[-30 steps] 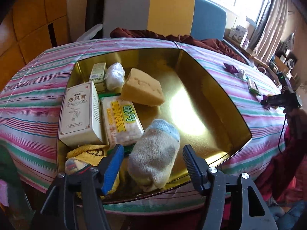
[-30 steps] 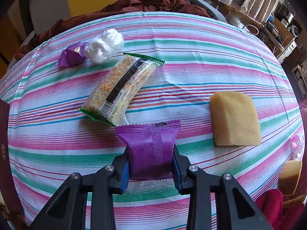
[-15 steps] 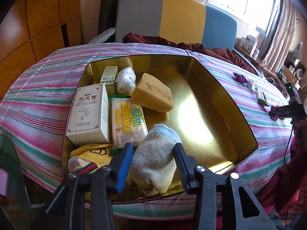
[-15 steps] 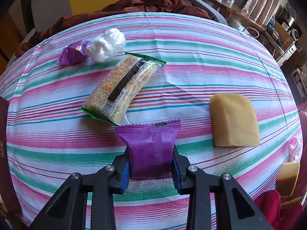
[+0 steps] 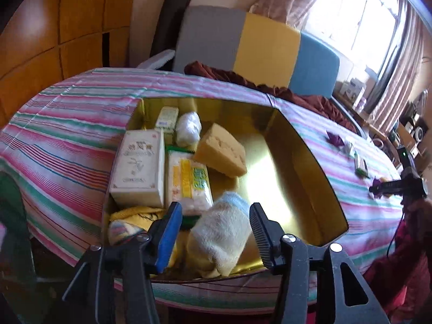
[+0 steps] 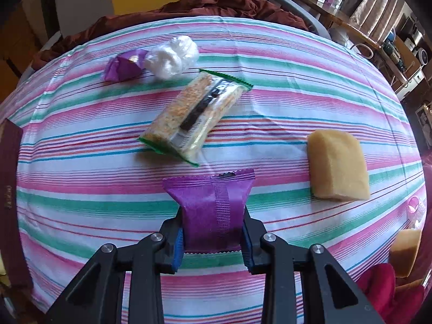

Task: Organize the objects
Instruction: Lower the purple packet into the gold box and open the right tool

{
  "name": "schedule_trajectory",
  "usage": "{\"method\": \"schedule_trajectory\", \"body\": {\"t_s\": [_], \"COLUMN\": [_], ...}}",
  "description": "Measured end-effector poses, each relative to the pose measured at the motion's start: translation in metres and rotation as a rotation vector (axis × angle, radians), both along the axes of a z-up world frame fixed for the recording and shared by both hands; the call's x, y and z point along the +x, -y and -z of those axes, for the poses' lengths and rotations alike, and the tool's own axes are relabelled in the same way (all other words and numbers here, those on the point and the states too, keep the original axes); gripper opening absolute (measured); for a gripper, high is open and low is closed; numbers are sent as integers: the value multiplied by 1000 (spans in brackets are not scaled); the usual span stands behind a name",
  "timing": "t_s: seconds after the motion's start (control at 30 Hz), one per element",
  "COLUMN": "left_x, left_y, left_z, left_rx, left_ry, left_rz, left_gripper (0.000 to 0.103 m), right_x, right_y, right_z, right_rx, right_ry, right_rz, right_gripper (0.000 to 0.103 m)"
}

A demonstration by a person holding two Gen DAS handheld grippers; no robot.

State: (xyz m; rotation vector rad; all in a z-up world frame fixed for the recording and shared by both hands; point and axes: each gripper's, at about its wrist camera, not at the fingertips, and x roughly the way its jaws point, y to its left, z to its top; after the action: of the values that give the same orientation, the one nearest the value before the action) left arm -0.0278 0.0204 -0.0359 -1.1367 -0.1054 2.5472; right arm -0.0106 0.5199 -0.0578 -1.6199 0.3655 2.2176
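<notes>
In the left wrist view a rolled cream sock with a blue cuff (image 5: 218, 232) lies at the near end of the gold box (image 5: 297, 167). My left gripper (image 5: 214, 210) straddles it, its jaws opening, with a gap showing between each pad and the sock. In the right wrist view my right gripper (image 6: 213, 243) is shut on a purple snack packet (image 6: 213, 205) just above the striped tablecloth (image 6: 81, 202). On the cloth beyond it lie a green-edged cracker pack (image 6: 194, 113), a tan sponge (image 6: 337, 167), a purple wrapped sweet (image 6: 121, 67) and a white plastic bundle (image 6: 172, 54).
The box also holds a white carton (image 5: 139, 162), a yellow-labelled snack pack (image 5: 189, 183), a sponge (image 5: 220, 149), a white bundle (image 5: 187, 129), a small green carton (image 5: 167, 116) and a yellow cloth (image 5: 135, 216). A dark red lid (image 6: 10, 189) lies at the left edge, and a second sponge (image 6: 405, 251) is at the far right.
The left jaws narrowed around the sock, then spread again, and the left view rolled and tipped a little. The right gripper and its purple packet stayed put.
</notes>
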Motion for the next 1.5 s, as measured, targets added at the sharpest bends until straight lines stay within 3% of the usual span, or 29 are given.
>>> {"method": "schedule_trajectory", "body": {"t_s": [0.2,0.37,0.53,0.7,0.93,1.1,1.2,1.5], "left_x": [4,7,8,7,5,4,2,8], "left_y": [15,27,40,43,44,46,47,41], "left_z": [-23,-25,-22,-20,-16,-14,-12,-17], "left_rx": [14,19,37,54,66,49,31,-34], "left_ry": [-68,-68,-59,-50,-29,-29,-26,-74], "left_rz": [-46,-79,-107,-111,-111,-134,-150,-163], "left_gripper": [57,58,58,58,60,67,68,70], "right_x": [-5,-29,-51,-74,-104,-111,-109,-87], "right_y": [84,187,274,327,362,373,372,349], "right_z": [-37,-64,-53,-38,-7,5,4,-19], "right_rx": [-35,-96,-150,-171,-180,-211,-219,-199], "right_ry": [-120,-224,-203,-143,-59,-14,-20,-115], "right_rz": [-219,-445,-634,-705,-718,-719,-716,-684], "right_gripper": [33,33,33,33,33,39,48,52]}}
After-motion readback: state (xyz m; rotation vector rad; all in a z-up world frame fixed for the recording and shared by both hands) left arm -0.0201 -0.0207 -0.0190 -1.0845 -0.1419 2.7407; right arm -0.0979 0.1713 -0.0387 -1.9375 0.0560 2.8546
